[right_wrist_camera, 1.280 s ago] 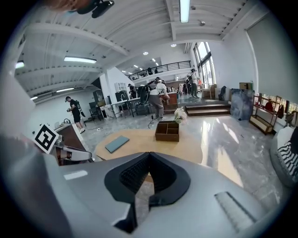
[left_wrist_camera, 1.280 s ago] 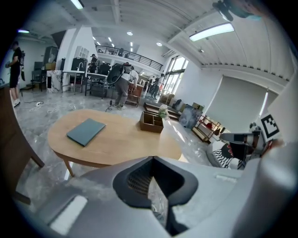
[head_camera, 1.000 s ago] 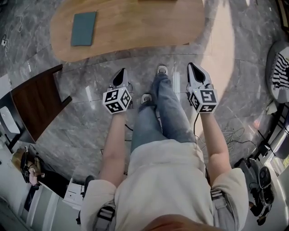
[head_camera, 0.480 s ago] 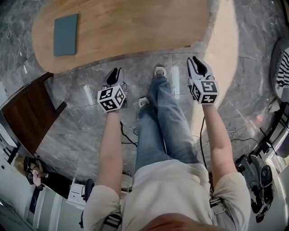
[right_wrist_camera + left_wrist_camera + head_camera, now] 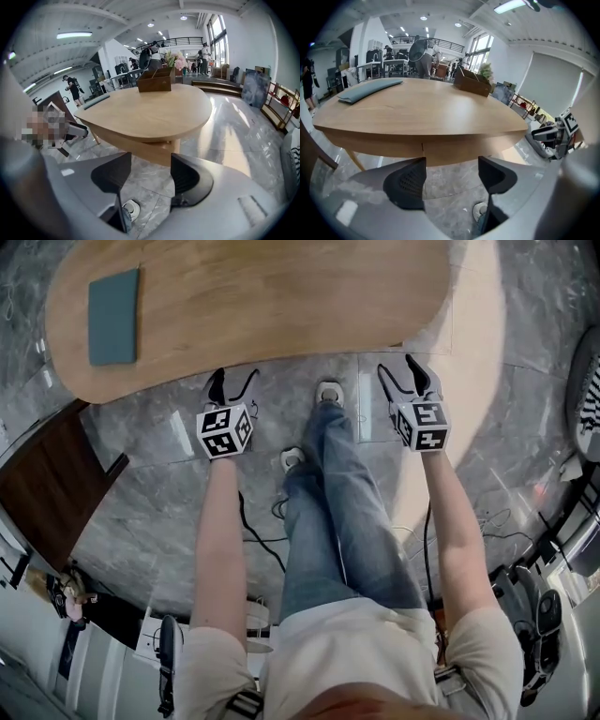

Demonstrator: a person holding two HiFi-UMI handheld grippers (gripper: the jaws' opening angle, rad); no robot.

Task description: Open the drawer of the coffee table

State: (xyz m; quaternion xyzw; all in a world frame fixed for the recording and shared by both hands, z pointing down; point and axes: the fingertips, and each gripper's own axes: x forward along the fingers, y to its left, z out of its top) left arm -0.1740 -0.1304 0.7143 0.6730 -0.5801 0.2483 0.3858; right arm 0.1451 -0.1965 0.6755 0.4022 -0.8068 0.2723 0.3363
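Left gripper (image 5: 232,381) and right gripper (image 5: 401,373), jaws just opened and empty, now lowered to the coffee table (image 5: 281,306) near edge; approach stage, pull not begun.

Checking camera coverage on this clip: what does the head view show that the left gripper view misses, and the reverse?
Only the head view: the person's shirt and the marker cube on the left gripper. Only the left gripper view: a vertical seam in the front edge of the coffee table and a wooden box on its far side. Both: the coffee table, the grey-green pad on it, and the left gripper's jaws, which have just been opening with nothing between them.
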